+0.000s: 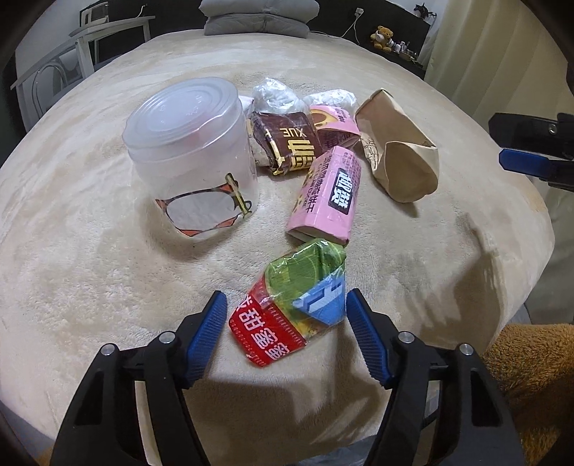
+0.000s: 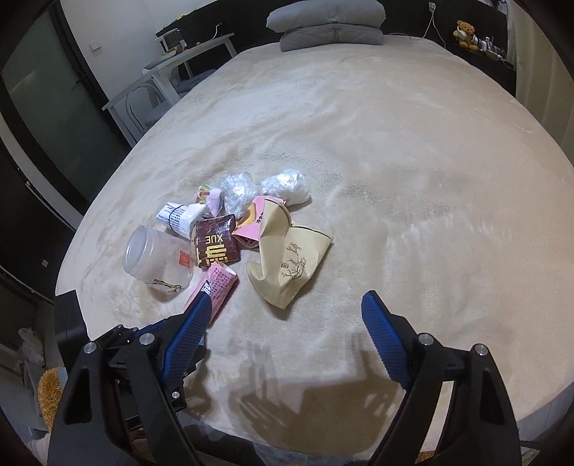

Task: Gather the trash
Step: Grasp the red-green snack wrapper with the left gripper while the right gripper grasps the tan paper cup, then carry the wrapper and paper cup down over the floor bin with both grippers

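A small heap of trash lies on a cream, plush-covered bed (image 2: 394, 143). Nearest the left gripper (image 1: 287, 319) is a crumpled carton (image 1: 290, 312) printed in red, green and blue. It sits between the blue-padded jaws, which stand partly open; the right-hand pad is just at the carton's blue corner, the left-hand pad a little apart from it, and no firm squeeze shows.

Just beyond the carton lies a pink box (image 1: 328, 200) on its side. Past that are a dark brown wrapper (image 1: 287, 143) with gold lettering, a second pink packet (image 1: 333, 125) and two balls of clear crinkled plastic (image 1: 274, 95). To the left of the heap stands a clear plastic jar (image 1: 190, 150) with its lid on and a label on its side. To the right lies a crushed tan paper bag (image 1: 398, 150).

The right gripper (image 2: 287, 315) hangs over bare blanket just in front of the paper bag (image 2: 287, 261), jaws wide and empty; its left pad overlaps the pink box (image 2: 219, 283) in that view.

Grey pillows (image 2: 330, 28) are stacked at the head of the bed.
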{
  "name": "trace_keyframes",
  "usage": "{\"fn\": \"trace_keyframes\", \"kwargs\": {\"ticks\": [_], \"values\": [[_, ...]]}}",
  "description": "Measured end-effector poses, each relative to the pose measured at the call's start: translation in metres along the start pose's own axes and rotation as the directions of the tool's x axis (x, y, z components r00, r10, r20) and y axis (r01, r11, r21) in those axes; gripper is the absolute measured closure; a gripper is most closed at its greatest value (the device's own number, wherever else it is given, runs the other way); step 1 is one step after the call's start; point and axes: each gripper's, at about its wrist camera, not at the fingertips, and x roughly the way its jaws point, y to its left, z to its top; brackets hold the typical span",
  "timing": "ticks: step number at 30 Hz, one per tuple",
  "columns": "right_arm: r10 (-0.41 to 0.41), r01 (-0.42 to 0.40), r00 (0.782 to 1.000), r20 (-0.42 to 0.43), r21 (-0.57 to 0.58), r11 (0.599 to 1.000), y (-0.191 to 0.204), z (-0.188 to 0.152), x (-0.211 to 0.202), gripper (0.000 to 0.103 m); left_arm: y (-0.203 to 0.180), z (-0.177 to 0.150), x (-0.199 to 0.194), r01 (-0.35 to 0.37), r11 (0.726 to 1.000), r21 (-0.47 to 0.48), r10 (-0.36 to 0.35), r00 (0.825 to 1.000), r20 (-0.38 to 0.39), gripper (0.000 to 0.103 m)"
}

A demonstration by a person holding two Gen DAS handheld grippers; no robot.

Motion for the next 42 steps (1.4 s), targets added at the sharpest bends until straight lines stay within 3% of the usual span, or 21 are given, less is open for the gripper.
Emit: {"fn": "trace_keyframes", "kwargs": {"ticks": [5, 8, 16, 17, 25, 34, 42], "values": [[0.019, -0.018, 0.999, -0.045, 0.02, 1.0, 0.002, 0.011, 0.025, 0.02, 0.001, 0.002, 0.004, -0.029, 0.999, 0.037, 0.027, 0.999, 0.033, 0.065], [0.033, -0.03, 0.996, -0.08, 0.042, 0.999, 0.001, 0.019, 0.043, 0.023, 0.008, 0.005, 0.004, 0.008, 1.0, 0.014, -0.008, 0.999, 0.044, 0.078], [0.045, -0.029, 0.987, -0.153, 0.107, 0.994, -0.012, 0.03, 0.079, 0.033, 0.024, 0.006, 0.0, 0.07, 0.997, -0.015, -0.07, 0.996, 0.05, 0.082], [0.051, -0.034, 0.986, -0.159, 0.107, 0.994, -0.011, 0.031, 0.082, 0.037, 0.026, 0.007, -0.001, 0.078, 0.997, -0.018, -0.077, 0.996, 0.05, 0.082], [0.042, -0.027, 0.99, -0.135, 0.108, 0.994, -0.01, 0.032, 0.081, 0.043, 0.025, 0.01, -0.01, 0.109, 0.994, -0.023, -0.107, 0.991, 0.075, 0.084], [0.02, -0.011, 0.996, -0.085, 0.105, 0.994, -0.01, 0.022, 0.056, 0.044, 0.022, 0.008, -0.022, 0.108, 0.994, -0.018, -0.106, 0.991, 0.086, 0.084], [0.014, -0.009, 0.999, -0.042, 0.111, 0.994, -0.007, -0.001, 0.01, 0.044, 0.009, 0.007, -0.042, 0.085, 0.996, 0.028, -0.087, 0.99, 0.114, 0.084]]}}
